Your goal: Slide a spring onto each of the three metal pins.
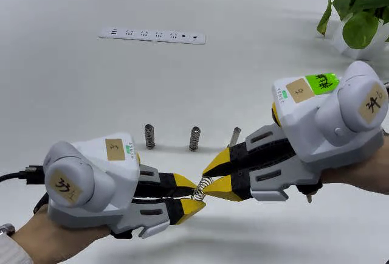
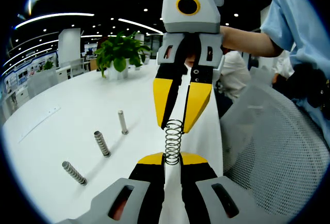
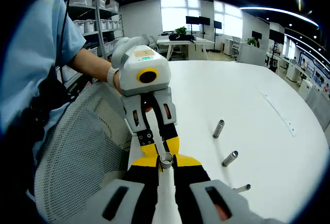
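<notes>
Spring [image 2: 174,140] is hanging over the worktop [image 1: 182,81] between two grippers. The left gripper [image 2: 172,158] jaws are pinching one end. The right gripper [image 2: 176,127] jaws are flanking the other; whether they are gripping is unclear. Two sprung pins [image 1: 149,136] are standing ready, so next comes threading it onto the bare pin [image 1: 234,135].

Open-plan office: desks [image 3: 178,41], monitors [image 3: 198,20].

Plant [image 1: 358,8] is cut off by upper-right frame edge. Lower end of spring [image 2: 174,139] is hidden betw. left gripper [image 2: 174,158] tips. Base of bare pin [image 1: 234,135] is masked by right gripper [image 1: 205,182], mid-frame. Power strip [image 1: 152,34] markings: too small to be read.
</notes>
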